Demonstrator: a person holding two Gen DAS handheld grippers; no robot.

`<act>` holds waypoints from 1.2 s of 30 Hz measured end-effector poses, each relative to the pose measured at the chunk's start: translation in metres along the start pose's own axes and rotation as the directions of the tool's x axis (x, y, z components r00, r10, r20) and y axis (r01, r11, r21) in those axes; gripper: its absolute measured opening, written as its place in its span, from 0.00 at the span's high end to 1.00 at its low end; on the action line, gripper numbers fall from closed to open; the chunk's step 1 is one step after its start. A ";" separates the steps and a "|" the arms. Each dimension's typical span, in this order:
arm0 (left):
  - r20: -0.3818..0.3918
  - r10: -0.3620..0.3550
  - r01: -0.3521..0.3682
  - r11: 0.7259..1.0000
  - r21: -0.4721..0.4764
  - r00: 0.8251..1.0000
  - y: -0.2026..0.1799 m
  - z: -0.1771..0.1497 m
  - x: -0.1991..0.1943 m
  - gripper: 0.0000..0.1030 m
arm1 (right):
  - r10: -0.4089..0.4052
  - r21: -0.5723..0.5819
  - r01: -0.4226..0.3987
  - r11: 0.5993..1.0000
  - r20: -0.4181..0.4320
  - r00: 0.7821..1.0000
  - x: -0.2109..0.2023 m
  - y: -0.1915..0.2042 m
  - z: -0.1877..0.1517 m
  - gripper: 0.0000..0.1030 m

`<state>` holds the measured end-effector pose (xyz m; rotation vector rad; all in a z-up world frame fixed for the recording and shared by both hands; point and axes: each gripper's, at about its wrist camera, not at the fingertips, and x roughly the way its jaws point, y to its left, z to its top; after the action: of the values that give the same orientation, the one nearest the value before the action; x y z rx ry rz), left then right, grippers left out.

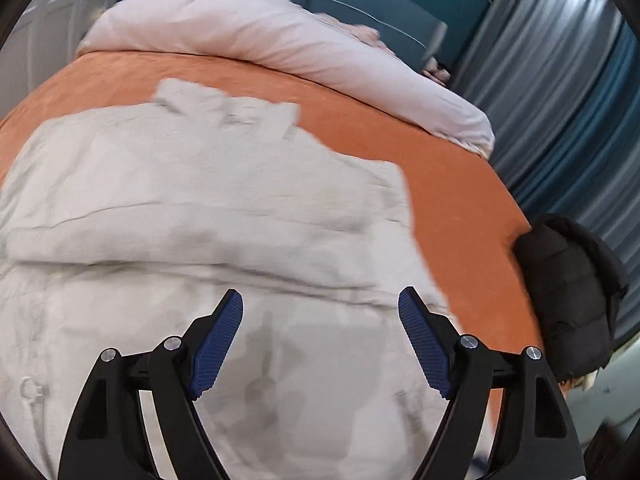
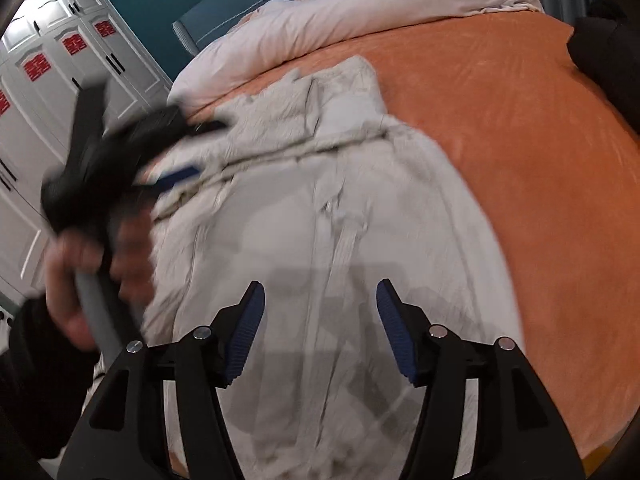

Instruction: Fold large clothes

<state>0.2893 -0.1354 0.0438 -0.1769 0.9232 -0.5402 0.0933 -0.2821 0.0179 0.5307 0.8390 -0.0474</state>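
A large off-white fleece garment (image 1: 192, 208) lies spread on the orange bedspread (image 1: 452, 184); it also shows in the right wrist view (image 2: 320, 208), with a sleeve or collar part bunched at its far end. My left gripper (image 1: 320, 300) is open and empty, hovering just above the garment's near part. My right gripper (image 2: 318, 290) is open and empty above the garment's middle. The left gripper (image 2: 192, 148), held in a hand and blurred, shows at the garment's left edge in the right wrist view.
A pale pink duvet (image 1: 280, 48) is bunched along the head of the bed. A black padded jacket (image 1: 568, 292) sits at the bed's right edge. White wardrobe doors (image 2: 60, 80) stand to the left, grey curtains (image 1: 560, 100) to the right.
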 end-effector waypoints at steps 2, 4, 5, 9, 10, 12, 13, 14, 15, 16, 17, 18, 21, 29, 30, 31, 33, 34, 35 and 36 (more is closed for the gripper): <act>0.037 0.052 -0.051 0.999 -0.020 0.998 0.033 0.008 -0.021 0.24 | 0.017 -0.003 -0.017 1.000 0.014 1.000 0.010 0.000 0.023 0.42; 0.066 0.114 -0.112 0.993 -0.047 0.991 0.053 0.013 -0.032 0.23 | 0.026 -0.017 -0.026 1.000 0.032 0.999 0.023 0.005 0.047 0.41; 0.077 0.157 -0.151 0.986 -0.074 0.985 0.078 0.025 -0.033 0.23 | 0.028 -0.025 -0.027 0.999 0.042 0.999 0.029 0.007 0.058 0.41; 0.098 0.294 -0.271 0.943 -0.193 0.951 0.148 0.041 -0.049 0.23 | 0.023 -0.045 -0.019 0.999 0.081 0.996 0.075 0.026 0.118 0.38; 0.097 0.319 -0.294 0.932 -0.211 0.943 0.157 0.043 -0.048 0.23 | 0.033 -0.040 -0.031 0.999 0.071 0.997 0.090 0.029 0.131 0.37; 0.099 0.370 -0.337 0.908 -0.248 0.924 0.180 0.048 -0.046 0.23 | 0.058 -0.001 -0.058 0.998 0.054 0.997 0.118 0.031 0.151 0.36; 0.092 0.388 -0.354 0.898 -0.260 0.917 0.191 0.048 -0.045 0.23 | 0.053 0.020 -0.054 0.998 0.040 0.998 0.132 0.031 0.158 0.36; 0.081 0.400 -0.367 0.891 -0.267 0.913 0.199 0.050 -0.040 0.24 | 0.033 0.038 -0.034 0.999 0.020 0.999 0.150 0.032 0.167 0.36; 0.068 0.413 -0.381 0.883 -0.274 0.908 0.208 0.049 -0.035 0.24 | 0.029 0.045 -0.029 0.999 0.000 1.000 0.161 0.034 0.170 0.37; 0.055 0.427 -0.396 0.875 -0.280 0.903 0.217 0.049 -0.027 0.24 | 0.018 0.054 -0.017 0.998 -0.019 1.000 0.173 0.036 0.173 0.36; 0.047 0.433 -0.404 0.871 -0.281 0.900 0.220 0.047 -0.025 0.24 | 0.025 0.060 -0.023 0.998 -0.027 0.999 0.181 0.039 0.174 0.48; 0.036 0.439 -0.411 0.866 -0.285 0.898 0.224 0.042 -0.020 0.24 | 0.045 0.055 -0.043 0.998 -0.023 0.999 0.183 0.044 0.176 0.68; 0.029 0.452 -0.426 0.858 -0.288 0.891 0.239 0.032 -0.017 0.24 | 0.137 -0.048 -0.133 0.990 0.092 0.986 0.159 0.076 0.188 0.93; 0.013 0.468 -0.449 0.855 -0.260 0.884 0.244 0.017 0.004 0.18 | -0.056 -0.139 0.051 0.989 -0.027 0.998 0.221 0.060 0.181 0.92; 0.015 0.477 -0.458 0.853 -0.250 0.879 0.243 0.016 0.006 0.17 | -0.020 -0.119 0.012 0.993 -0.071 0.997 0.236 0.050 0.172 0.92; 0.014 0.483 -0.466 0.851 -0.244 0.875 0.242 0.015 0.008 0.17 | -0.003 -0.107 -0.003 0.994 -0.052 0.999 0.235 0.048 0.171 0.92; 0.006 0.487 -0.471 0.848 -0.243 0.873 0.243 0.015 0.010 0.17 | -0.032 -0.110 0.027 0.994 -0.044 0.999 0.228 0.056 0.177 0.89; 0.005 0.485 -0.468 0.848 -0.247 0.875 0.243 0.016 0.009 0.17 | -0.056 -0.116 0.051 0.992 -0.042 0.998 0.224 0.060 0.177 0.87; 0.006 0.486 -0.468 0.846 -0.255 0.874 0.242 0.017 0.004 0.17 | -0.082 -0.123 0.078 0.989 -0.031 0.996 0.218 0.064 0.176 0.86; 0.007 0.483 -0.465 0.846 -0.262 0.876 0.241 0.018 -0.002 0.20 | -0.110 -0.124 0.109 0.986 -0.003 0.994 0.205 0.069 0.174 0.83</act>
<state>0.3905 0.0698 -0.0329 -0.1876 0.9220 0.0487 0.3697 -0.2697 -0.0050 0.3681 0.8745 -0.0931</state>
